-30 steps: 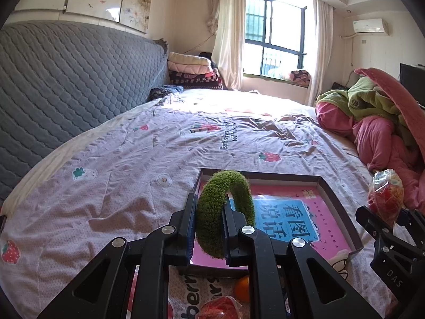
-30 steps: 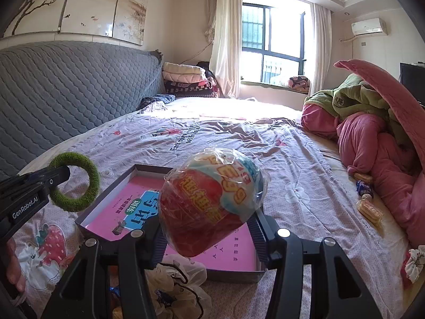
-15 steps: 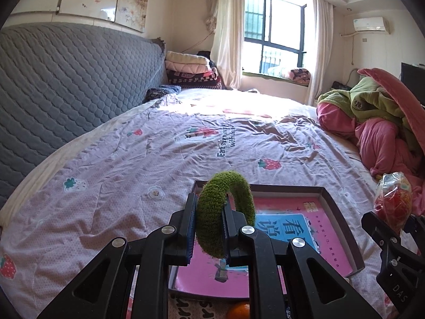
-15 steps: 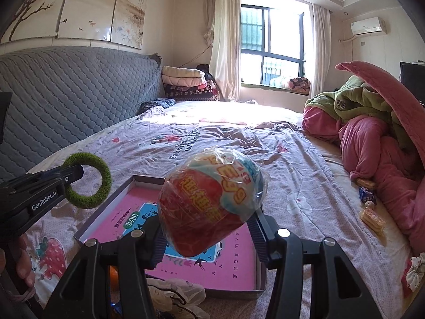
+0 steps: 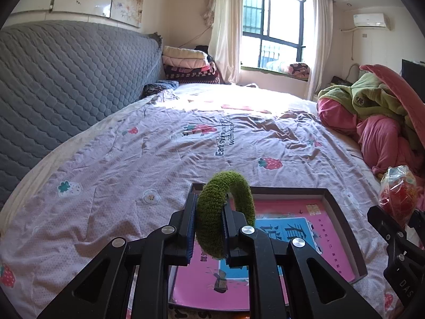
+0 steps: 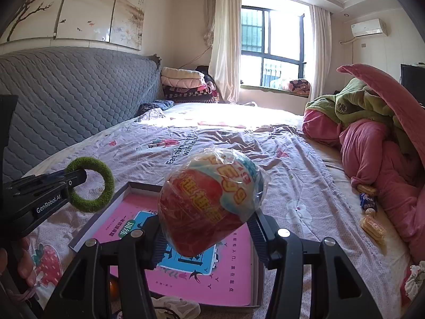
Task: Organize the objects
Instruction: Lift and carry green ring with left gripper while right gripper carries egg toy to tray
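My left gripper (image 5: pixel 207 228) is shut on a fuzzy green ring (image 5: pixel 225 210) and holds it upright above the near left corner of a shallow box (image 5: pixel 342 220) with a pink book in it. The ring also shows in the right wrist view (image 6: pixel 91 184). My right gripper (image 6: pixel 209 234) is shut on a round snack bag (image 6: pixel 212 204), red and blue in clear wrap, held above the box (image 6: pixel 117 194). The bag shows at the right edge of the left wrist view (image 5: pixel 398 194).
The box lies on a bed with a lilac strawberry-print quilt (image 5: pixel 159 159). A grey padded headboard (image 5: pixel 66 87) runs along the left. Pink and green bedding (image 6: pixel 372 138) is heaped at the right, with small wrapped snacks (image 6: pixel 370 212) beside it. An orange ball (image 6: pixel 114 288) lies near the box.
Both grippers have risen and drawn back a little with their loads, so the box sits lower and farther forward in both views. Both grips are unchanged.
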Demonstrator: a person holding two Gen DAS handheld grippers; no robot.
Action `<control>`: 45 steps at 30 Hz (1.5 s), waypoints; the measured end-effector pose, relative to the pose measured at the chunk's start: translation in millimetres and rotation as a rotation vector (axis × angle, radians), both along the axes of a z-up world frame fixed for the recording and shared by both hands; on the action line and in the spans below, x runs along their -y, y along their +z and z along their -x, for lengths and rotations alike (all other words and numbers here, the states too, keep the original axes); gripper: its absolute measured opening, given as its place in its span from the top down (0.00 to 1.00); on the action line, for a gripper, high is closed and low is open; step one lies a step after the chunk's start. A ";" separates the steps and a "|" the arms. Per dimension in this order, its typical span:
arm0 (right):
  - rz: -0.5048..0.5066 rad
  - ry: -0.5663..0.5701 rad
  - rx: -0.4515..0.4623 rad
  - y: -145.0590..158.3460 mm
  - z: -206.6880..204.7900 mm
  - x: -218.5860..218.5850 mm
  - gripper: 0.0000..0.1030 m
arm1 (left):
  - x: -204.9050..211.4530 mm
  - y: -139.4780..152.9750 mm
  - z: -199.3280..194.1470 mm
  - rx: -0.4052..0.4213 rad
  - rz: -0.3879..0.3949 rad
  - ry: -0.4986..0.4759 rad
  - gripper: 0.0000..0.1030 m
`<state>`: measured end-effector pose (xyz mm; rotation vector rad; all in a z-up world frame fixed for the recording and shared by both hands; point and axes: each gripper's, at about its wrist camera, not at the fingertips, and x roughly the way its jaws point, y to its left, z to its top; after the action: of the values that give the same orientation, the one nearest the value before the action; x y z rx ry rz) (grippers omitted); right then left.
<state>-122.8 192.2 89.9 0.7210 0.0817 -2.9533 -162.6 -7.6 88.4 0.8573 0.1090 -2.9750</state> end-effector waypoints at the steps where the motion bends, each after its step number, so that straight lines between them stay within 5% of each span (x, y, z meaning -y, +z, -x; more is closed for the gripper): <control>1: 0.003 0.001 0.000 0.5 1.6 -0.7 0.48 | 0.3 -0.6 1.6 0.003 0.005 -0.001 0.84; 13: 0.012 0.003 0.012 0.5 16.8 -9.4 0.48 | -6.0 -6.7 18.4 0.035 0.028 -0.015 0.84; 45: -0.028 -0.026 0.236 -64.7 52.3 -10.8 0.47 | -17.9 -59.2 42.8 0.244 0.076 -0.092 0.84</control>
<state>-175.1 202.9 25.2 1.0750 0.0958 -2.8712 -205.4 10.2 29.2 1.2372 -0.0537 -2.9038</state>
